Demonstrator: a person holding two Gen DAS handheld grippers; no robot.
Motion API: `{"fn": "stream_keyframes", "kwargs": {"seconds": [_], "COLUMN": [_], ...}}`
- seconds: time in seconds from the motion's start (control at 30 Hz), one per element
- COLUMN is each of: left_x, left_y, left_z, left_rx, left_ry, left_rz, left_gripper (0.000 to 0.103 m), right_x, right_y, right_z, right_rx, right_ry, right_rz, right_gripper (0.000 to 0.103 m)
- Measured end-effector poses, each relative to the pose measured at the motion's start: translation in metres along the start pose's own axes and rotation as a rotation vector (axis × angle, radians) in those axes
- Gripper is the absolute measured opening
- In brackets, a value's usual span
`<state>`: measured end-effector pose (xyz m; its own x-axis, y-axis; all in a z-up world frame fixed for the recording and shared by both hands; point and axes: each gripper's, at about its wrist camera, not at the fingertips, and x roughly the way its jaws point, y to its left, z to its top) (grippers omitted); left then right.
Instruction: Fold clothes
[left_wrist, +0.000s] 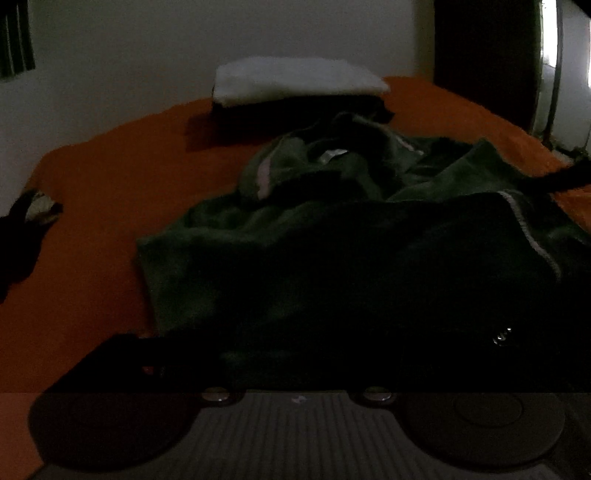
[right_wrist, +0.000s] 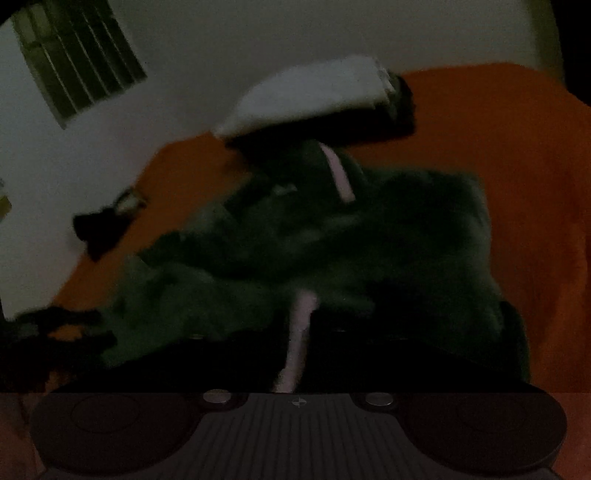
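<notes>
A dark green garment (left_wrist: 295, 258) with white trim lies crumpled on the orange bed cover (left_wrist: 110, 184). My left gripper (left_wrist: 306, 336) hangs over the garment's near edge, open wide; its dark fingers (left_wrist: 122, 354) are hard to make out in the gloom, and nothing is pinched between them. In the right wrist view the same green garment (right_wrist: 332, 251) is blurred. One of its white trim bands (right_wrist: 299, 332) runs down into my right gripper (right_wrist: 295, 369), which is shut on the fabric.
A folded stack (left_wrist: 295, 85), white on top of dark, sits at the back of the bed near the wall. A small dark item (left_wrist: 26, 229) lies at the bed's left edge. A barred window (right_wrist: 77, 62) is up on the wall.
</notes>
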<state>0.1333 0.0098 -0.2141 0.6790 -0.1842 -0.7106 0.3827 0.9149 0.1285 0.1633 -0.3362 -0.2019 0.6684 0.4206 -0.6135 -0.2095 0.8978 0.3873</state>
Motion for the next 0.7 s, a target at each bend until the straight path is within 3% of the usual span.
{"fn": "stream_keyframes", "kwargs": {"seconds": [0.1, 0.2, 0.27, 0.33, 0.4, 0.5, 0.7], "left_x": [0.005, -0.013, -0.030, -0.050, -0.068, -0.091, -0.111], "left_y": [0.002, 0.004, 0.006, 0.009, 0.016, 0.019, -0.005], "left_z": [-0.008, -0.019, -0.026, -0.032, -0.040, -0.064, -0.131], "left_rx": [-0.045, -0.082, -0.042, -0.019, -0.048, -0.103, -0.117], "left_ry": [0.037, 0.018, 0.016, 0.018, 0.031, 0.067, 0.213], "left_rz": [0.017, 0.018, 0.009, 0.008, 0.012, -0.007, -0.070], "left_gripper": [0.086, 0.086, 0.086, 0.087, 0.093, 0.094, 0.094], "right_x": [0.038, 0.054, 0.039, 0.015, -0.013, -0.053, -0.101], "right_y": [-0.006, -0.020, -0.017, -0.011, -0.007, -0.004, -0.031], "right_z": [-0.001, -0.003, 0.001, 0.001, -0.010, -0.029, -0.111], "right_rx": [-0.023, -0.035, -0.029, -0.043, -0.076, -0.105, -0.009], "right_ry": [0.074, 0.089, 0.074, 0.055, 0.047, 0.041, 0.133], "right_rz": [-0.067, -0.079, -0.069, -0.056, -0.042, -0.026, -0.073], "right_gripper": [0.012, 0.011, 0.014, 0.033, 0.040, 0.040, 0.040]}}
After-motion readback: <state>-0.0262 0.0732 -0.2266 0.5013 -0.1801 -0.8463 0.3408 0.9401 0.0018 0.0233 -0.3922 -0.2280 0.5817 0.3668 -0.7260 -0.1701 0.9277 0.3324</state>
